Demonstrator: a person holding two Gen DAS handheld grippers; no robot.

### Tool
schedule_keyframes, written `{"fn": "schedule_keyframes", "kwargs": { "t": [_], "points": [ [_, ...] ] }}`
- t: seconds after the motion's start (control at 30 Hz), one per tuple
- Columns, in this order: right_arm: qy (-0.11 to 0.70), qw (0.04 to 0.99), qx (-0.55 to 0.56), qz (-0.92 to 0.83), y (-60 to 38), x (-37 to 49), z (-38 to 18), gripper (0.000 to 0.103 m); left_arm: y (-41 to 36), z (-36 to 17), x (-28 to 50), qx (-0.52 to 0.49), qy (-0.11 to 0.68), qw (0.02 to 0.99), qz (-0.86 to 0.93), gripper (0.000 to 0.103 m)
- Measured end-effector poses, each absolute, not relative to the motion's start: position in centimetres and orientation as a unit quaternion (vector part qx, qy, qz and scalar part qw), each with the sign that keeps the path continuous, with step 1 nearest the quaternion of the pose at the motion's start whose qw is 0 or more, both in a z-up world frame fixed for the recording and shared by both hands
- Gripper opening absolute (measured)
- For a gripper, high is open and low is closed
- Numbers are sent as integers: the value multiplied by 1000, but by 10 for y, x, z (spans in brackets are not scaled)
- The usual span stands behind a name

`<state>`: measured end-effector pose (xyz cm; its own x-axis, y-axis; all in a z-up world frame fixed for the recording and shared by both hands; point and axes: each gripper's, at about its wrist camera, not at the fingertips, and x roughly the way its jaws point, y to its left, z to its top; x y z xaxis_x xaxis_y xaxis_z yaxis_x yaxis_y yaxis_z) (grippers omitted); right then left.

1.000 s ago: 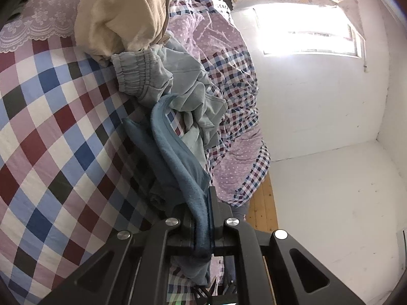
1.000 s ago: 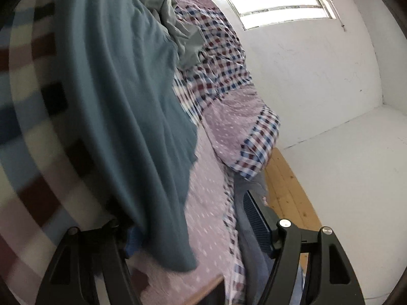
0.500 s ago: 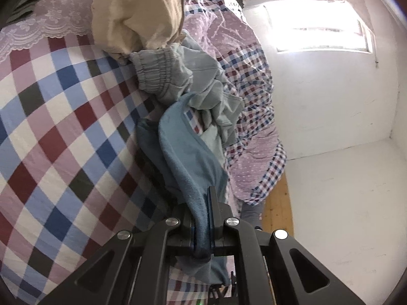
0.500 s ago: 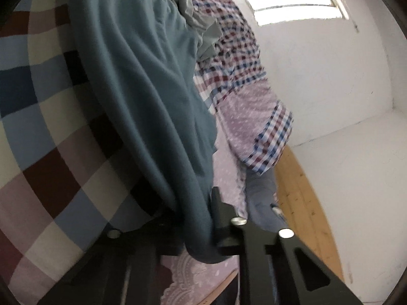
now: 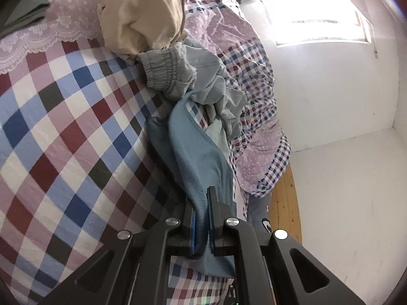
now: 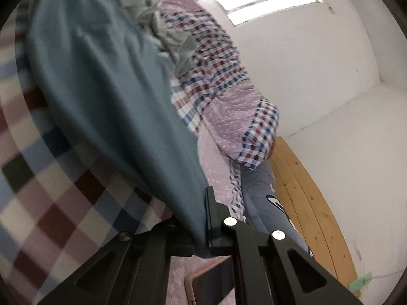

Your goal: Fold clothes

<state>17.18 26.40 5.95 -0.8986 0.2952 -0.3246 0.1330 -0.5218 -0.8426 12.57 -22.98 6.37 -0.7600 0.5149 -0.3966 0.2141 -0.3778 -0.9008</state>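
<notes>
A teal-blue garment point(image 5: 195, 152) lies on the checked bedsheet point(image 5: 63, 132). My left gripper point(image 5: 201, 226) is shut on one edge of it, the cloth pinched between the jaws and trailing below them. In the right wrist view the same garment point(image 6: 106, 89) hangs broad across the left half. My right gripper point(image 6: 201, 226) is shut on its lower edge. A crumpled grey-green garment point(image 5: 203, 81) with an elastic cuff and a beige garment point(image 5: 142, 17) lie beyond it on the bed.
A rumpled purple and checked quilt point(image 5: 254, 101) is heaped along the bed's right side next to the white wall. A wooden bed frame point(image 6: 310, 213) and grey cloth point(image 6: 264, 198) show below it. A dark green folded item point(image 5: 25, 12) lies at the far left.
My right gripper, open a second ago, has shut on the teal-blue garment's edge. Both views have shifted, with the garment drawn a little away from the clothes pile.
</notes>
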Motion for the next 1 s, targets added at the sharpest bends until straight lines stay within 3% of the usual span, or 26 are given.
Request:
{"fn": "schedule_keyframes", "kwargs": {
  "t": [0.03, 0.3, 0.57, 0.6, 0.67, 0.9, 0.93, 1.0],
  "points": [
    [-480, 52, -217, 848, 264, 178, 66, 4, -232, 67, 130, -328, -547, 101, 764, 1],
    [-456, 55, -211, 863, 260, 224, 103, 4, -242, 87, 171, -295, -520, 135, 790, 1],
    [-470, 58, -247, 845, 263, 215, 71, 4, -239, 23, 180, -376, -545, 84, 745, 4],
    [-474, 58, -253, 842, 264, 213, 68, 4, -240, 11, 177, -392, -554, 78, 730, 7],
    [-464, 58, -255, 846, 268, 214, 70, 4, -241, -12, 173, -416, -573, 66, 702, 45],
    [-469, 68, -279, 835, 271, 208, 63, 4, -239, -8, 180, -404, -561, 66, 719, 73],
    [-475, 69, -286, 829, 271, 206, 59, 7, -240, -5, 182, -403, -552, 55, 728, 75],
    [-488, 79, -295, 818, 273, 202, 52, 25, -244, -1, 187, -396, -542, 35, 741, 77]
  ]
}}
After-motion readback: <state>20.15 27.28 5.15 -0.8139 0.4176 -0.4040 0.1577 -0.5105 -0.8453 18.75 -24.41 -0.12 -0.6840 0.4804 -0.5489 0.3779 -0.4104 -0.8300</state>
